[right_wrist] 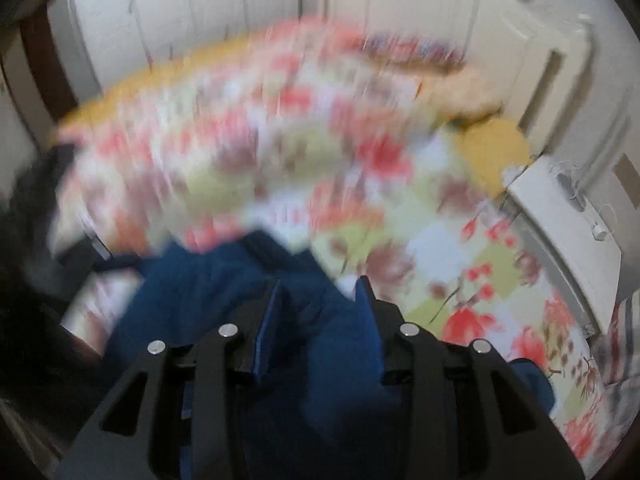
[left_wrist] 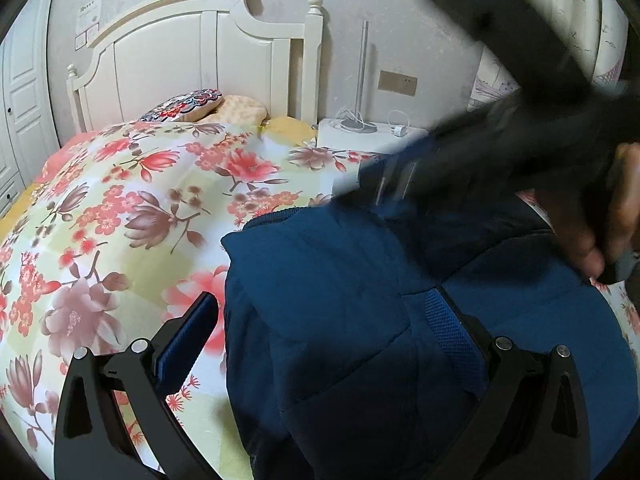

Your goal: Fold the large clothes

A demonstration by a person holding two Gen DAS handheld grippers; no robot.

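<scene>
A large dark blue jacket (left_wrist: 360,300) lies on the floral bedspread (left_wrist: 132,200). My left gripper (left_wrist: 320,312) is open just above the jacket's near left part, its jaws wide apart, one finger over the bedspread and one over the cloth. My right gripper shows in the left wrist view (left_wrist: 400,184) as a dark blurred shape at the jacket's far edge. In the blurred right wrist view the right gripper (right_wrist: 320,292) has jacket cloth (right_wrist: 328,340) bunched between its fingers, with a moderate gap left between them.
A white headboard (left_wrist: 192,48) stands at the far end, with a patterned pillow (left_wrist: 188,104) below it. A white nightstand (left_wrist: 368,136) with a lamp and cables stands to the right of the bed. A white wardrobe (left_wrist: 24,100) is on the left.
</scene>
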